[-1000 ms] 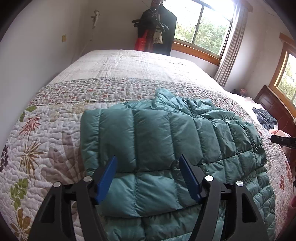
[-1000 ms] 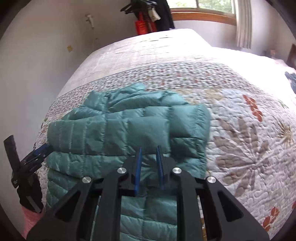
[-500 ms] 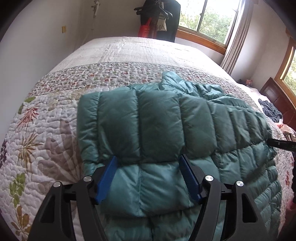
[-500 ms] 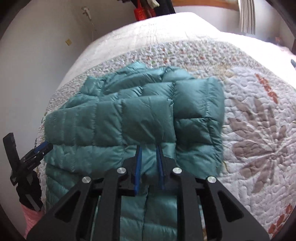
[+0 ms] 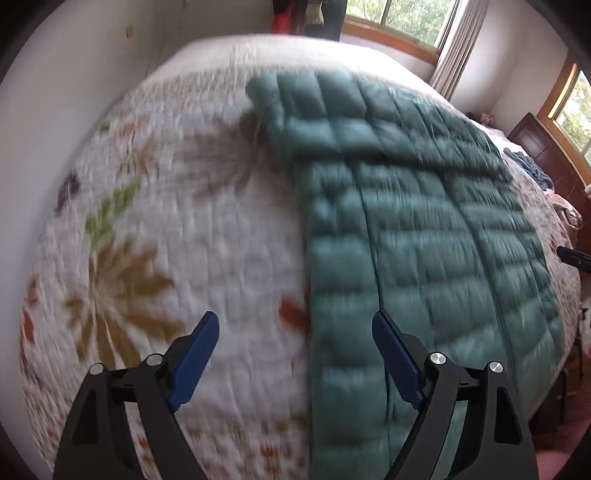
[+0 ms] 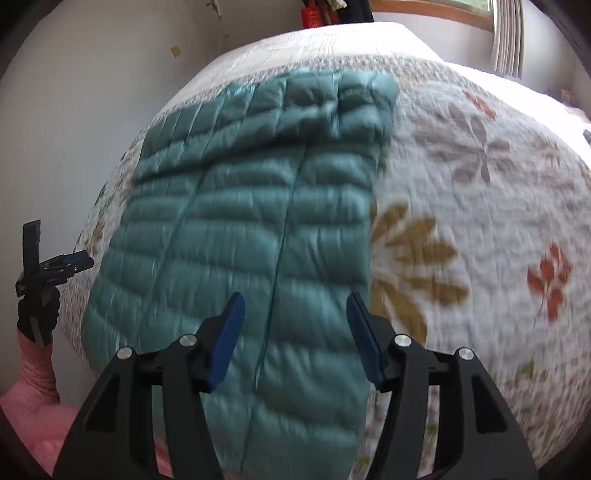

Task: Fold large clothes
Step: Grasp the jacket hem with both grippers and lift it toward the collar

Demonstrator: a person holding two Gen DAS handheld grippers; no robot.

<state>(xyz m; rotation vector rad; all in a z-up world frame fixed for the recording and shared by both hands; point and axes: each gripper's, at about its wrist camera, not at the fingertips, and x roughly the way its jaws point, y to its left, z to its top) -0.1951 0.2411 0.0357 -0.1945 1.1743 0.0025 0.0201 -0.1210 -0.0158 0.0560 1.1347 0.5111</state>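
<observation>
a teal quilted puffer jacket (image 5: 424, 229) lies flat along a white floral quilted bedspread (image 5: 177, 229), its folded upper part toward 12 o'clock. the left gripper (image 5: 295, 332) hangs released above the jacket's edge, blue pads wide apart, one over the quilt at 9 o'clock. the right gripper (image 6: 293, 314) is likewise released, empty, above the jacket's lower panels. both views are motion-blurred. a pink sleeve (image 6: 35, 373) shows at 8 o'clock.

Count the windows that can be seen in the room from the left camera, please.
2. One window is behind the head of the bed, at the top. The other window is on the right wall, at the edge. More may be hidden outside the view.
</observation>
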